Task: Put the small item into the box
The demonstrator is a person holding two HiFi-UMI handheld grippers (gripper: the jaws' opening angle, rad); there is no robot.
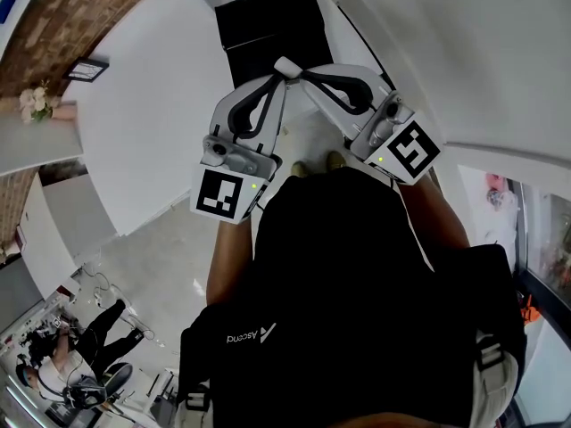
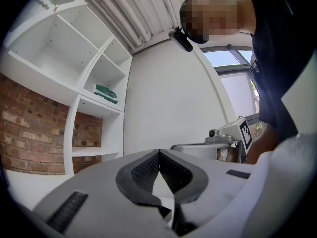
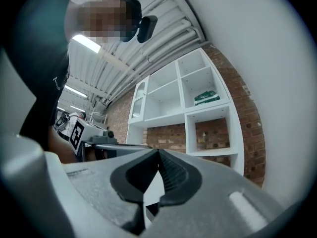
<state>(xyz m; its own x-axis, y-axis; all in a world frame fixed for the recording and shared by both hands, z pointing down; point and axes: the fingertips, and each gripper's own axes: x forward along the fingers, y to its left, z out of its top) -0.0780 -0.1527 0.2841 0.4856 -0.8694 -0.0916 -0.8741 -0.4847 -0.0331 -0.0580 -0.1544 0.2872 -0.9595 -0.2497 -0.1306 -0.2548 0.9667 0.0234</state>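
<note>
No small item and no box shows in any view. In the head view both grippers are held up in front of the person's chest, tips almost touching over the floor. My left gripper (image 1: 282,68) is shut, its black pads meeting at the tip with nothing between them (image 2: 159,151). My right gripper (image 1: 302,72) is shut and empty too (image 3: 158,150). Each one shows in the other's view: the right gripper's marker cube (image 2: 244,132) and the left gripper's marker cube (image 3: 76,132). Both point about level at the room, not at any object.
A black table (image 1: 268,25) stands ahead beyond the gripper tips. A white shelf unit (image 2: 94,83) against a brick wall holds a green packet (image 3: 206,98). The person's shoes (image 1: 317,163) stand on the pale floor. Another person (image 1: 80,346) stands by equipment at lower left.
</note>
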